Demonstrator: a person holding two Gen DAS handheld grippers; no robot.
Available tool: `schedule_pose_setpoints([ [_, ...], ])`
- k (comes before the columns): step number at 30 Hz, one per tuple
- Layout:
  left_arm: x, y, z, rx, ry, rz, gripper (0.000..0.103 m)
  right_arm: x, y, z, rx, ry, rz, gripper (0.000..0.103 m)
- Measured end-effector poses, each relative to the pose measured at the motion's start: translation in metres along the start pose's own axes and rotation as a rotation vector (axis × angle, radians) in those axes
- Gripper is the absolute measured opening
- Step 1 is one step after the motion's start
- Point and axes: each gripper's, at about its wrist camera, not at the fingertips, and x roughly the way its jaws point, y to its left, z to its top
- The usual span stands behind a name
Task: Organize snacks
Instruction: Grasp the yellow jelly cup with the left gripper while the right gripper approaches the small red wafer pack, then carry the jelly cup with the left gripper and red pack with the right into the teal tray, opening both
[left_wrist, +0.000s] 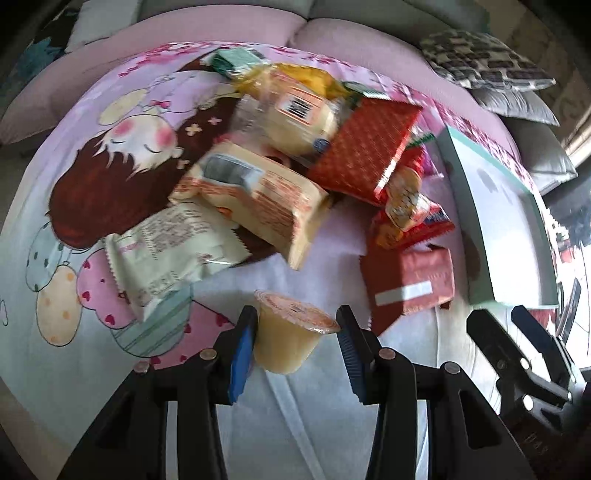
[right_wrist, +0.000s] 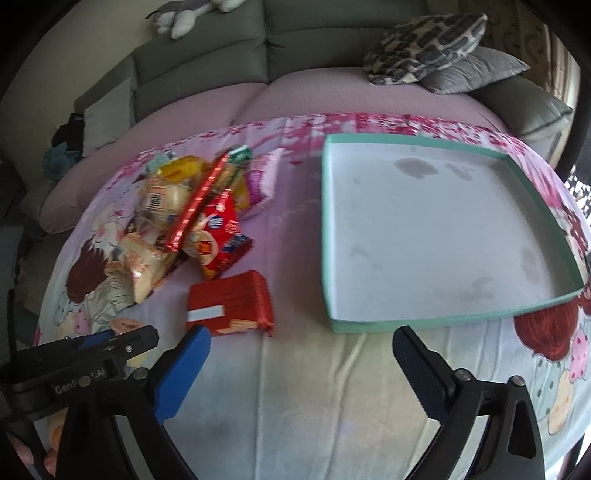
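Left gripper fingers clasp the jelly cup

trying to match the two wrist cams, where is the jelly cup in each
Left wrist view: jelly cup bottom centre, between the left gripper jaws.
Right wrist view: only its orange lid shows, lower left, behind the left gripper.
Shared landmark: red biscuit pack.

Left gripper pointed steeply down, jaws closed in on a jelly cup, both pads against its sides. Right gripper tilted downward, jaws spread wide, nothing between them. Fingertips of a hand showed at lower left.
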Motion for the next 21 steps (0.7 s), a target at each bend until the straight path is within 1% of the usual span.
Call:
schedule_pose_setpoints([
  [3, -0.002, 0.004, 0.005, -0.021, -0.014, 0.021, 0.046, -0.001, 0.013, 0.001, -0.039, -0.012, 0.035, 0.09],
  [5, -0.004, 0.007, 0.007, -0.036, -0.014, 0.013, 0.046, 0.0, 0.021, 0.002, -0.062, -0.013, 0.064, 0.088],
  [8, -0.003, 0.01, 0.009, -0.049, -0.01, 0.015, 0.046, 0.008, 0.03, 0.006, -0.099, 0.002, 0.081, 0.082],
  [9, -0.001, 0.01, 0.011, -0.053, -0.009, 0.017, 0.046, 0.011, 0.033, 0.007, -0.106, 0.009, 0.08, 0.081],
  [11, -0.003, 0.018, 0.009, -0.06, -0.006, 0.013, 0.046, 0.02, 0.039, 0.01, -0.123, 0.031, 0.074, 0.08],
  [14, 0.001, 0.017, 0.011, -0.066, 0.002, 0.014, 0.046, 0.037, 0.047, 0.011, -0.148, 0.073, 0.072, 0.08],
  [16, 0.0, 0.017, 0.011, -0.069, 0.008, 0.013, 0.046, 0.049, 0.051, 0.01, -0.17, 0.107, 0.057, 0.074],
  [21, 0.003, 0.018, 0.013, -0.068, 0.008, 0.012, 0.046, 0.057, 0.053, 0.007, -0.181, 0.116, 0.052, 0.071],
])
